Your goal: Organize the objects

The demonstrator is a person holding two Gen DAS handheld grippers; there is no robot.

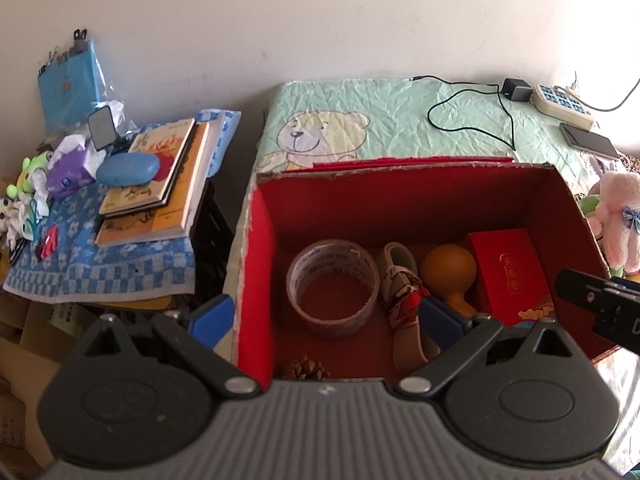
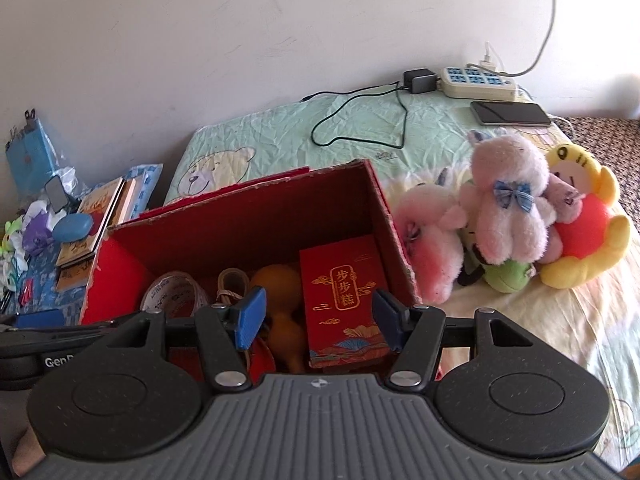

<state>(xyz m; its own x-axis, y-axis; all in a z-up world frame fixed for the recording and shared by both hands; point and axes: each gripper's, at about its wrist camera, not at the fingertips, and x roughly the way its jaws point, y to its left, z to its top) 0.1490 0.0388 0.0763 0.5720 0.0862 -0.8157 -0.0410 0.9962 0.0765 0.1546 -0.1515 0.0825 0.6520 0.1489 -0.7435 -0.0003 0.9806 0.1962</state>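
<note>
A red cardboard box stands open on the bed. Inside it lie a roll of clear tape, a small shoe, an orange gourd, a red gift packet and a pine cone. My left gripper hovers open over the box's near left side, nothing between its fingers. My right gripper hangs open just above the red packet and holds nothing. Several plush toys sit to the right of the box.
A side table on the left carries stacked books, a blue glasses case, a purple toy and clutter on a blue cloth. At the bed's far edge lie a power strip, a charger cable and a phone.
</note>
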